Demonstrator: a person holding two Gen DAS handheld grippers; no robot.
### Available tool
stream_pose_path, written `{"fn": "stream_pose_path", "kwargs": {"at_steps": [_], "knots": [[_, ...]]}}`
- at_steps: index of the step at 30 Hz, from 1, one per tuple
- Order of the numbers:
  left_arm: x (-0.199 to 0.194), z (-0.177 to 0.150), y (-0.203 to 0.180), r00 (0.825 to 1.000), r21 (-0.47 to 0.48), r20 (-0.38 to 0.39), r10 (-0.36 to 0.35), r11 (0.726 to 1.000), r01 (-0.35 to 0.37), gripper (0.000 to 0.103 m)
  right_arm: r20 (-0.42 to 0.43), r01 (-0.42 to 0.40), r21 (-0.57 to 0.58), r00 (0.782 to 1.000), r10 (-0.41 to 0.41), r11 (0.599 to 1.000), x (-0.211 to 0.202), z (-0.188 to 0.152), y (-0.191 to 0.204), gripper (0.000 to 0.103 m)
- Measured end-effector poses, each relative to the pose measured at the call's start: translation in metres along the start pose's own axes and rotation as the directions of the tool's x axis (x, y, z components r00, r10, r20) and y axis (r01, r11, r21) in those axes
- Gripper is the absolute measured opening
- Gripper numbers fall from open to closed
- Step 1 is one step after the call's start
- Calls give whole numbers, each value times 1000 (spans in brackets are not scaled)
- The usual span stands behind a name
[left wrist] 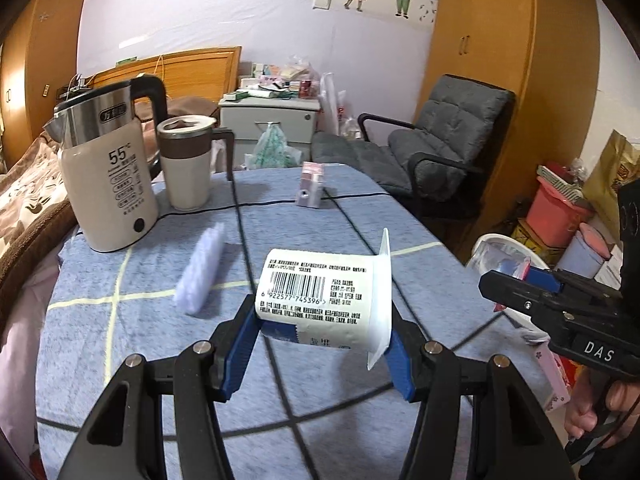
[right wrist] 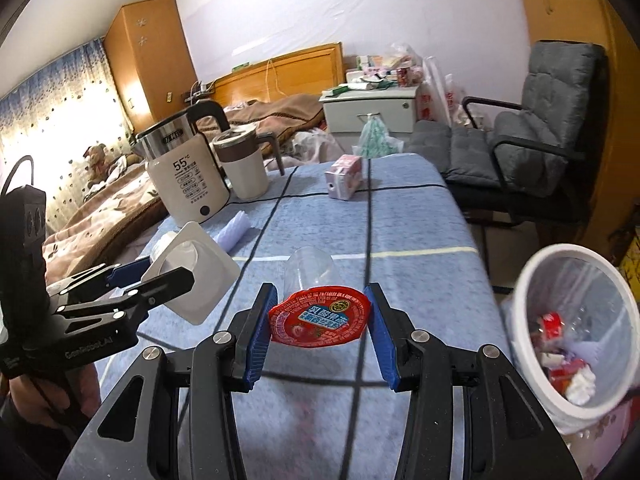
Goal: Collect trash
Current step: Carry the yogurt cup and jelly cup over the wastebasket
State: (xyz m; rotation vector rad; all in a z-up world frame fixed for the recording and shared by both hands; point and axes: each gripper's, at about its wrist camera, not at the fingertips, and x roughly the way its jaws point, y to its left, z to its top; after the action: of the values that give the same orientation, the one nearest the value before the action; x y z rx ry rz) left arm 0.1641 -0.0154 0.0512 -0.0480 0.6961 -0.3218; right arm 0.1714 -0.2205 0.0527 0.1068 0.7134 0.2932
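Bedroom w/ blue checked tablecloth [left wrist: 340, 420]. Left gripper [left wrist: 320, 344] clamped on 1 white yogurt cup [left wrist: 320, 292], held sideways above the cloth. Right gripper [right wrist: 320, 332] clamped on 1 clear jelly cup [right wrist: 316, 308] w/ red lid. Far left: 1 kettle [left wrist: 108, 176], 1 mug [left wrist: 188, 160]. Also 1 white crumpled wrapper [left wrist: 202, 268], 1 pink carton [left wrist: 310, 188]. 1 white bin [right wrist: 576, 328] near right, beside the table, trash inside.

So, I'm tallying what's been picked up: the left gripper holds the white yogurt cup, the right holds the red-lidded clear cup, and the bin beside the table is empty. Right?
Not quite: the bin isn't empty. The right wrist view shows wrappers and crumpled paper inside it. The rest stands: the left gripper holds the white yogurt cup, and the right gripper holds the red-lidded clear cup.
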Motion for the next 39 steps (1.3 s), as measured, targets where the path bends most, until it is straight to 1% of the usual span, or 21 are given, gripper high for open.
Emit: {"fn": "stream_pose_path", "kwargs": {"at_steps": [7, 10, 20, 29, 36, 39], "knots": [[-5, -7, -23, 999, -6, 1, -38, 999, 38, 60, 15, 14, 24, 1000, -14, 1000, -18, -10, -13, 46], [-5, -8, -32, 999, 2, 6, -41, 999, 41, 60, 18, 27, 25, 999, -28, 999, -21, -11, -18, 46], [22, 2, -61, 997, 37, -17, -79, 996, 80, 60, 21, 104, 50, 994, -105, 993, -28, -15, -52, 46], [57, 15, -110, 987, 85, -46, -151, 984, 154, 60, 8, 191, 136, 981, -194, 972, -38, -22, -112, 46], [84, 23, -153, 974, 124, -81, -210, 968, 219, 60, -6, 272, 226, 961, -278, 935, -51, -31, -168, 46], [96, 25, -170, 966, 135, -99, -239, 959, 251, 60, -15, 295, 253, 953, -301, 921, -55, -35, -185, 46]]}}
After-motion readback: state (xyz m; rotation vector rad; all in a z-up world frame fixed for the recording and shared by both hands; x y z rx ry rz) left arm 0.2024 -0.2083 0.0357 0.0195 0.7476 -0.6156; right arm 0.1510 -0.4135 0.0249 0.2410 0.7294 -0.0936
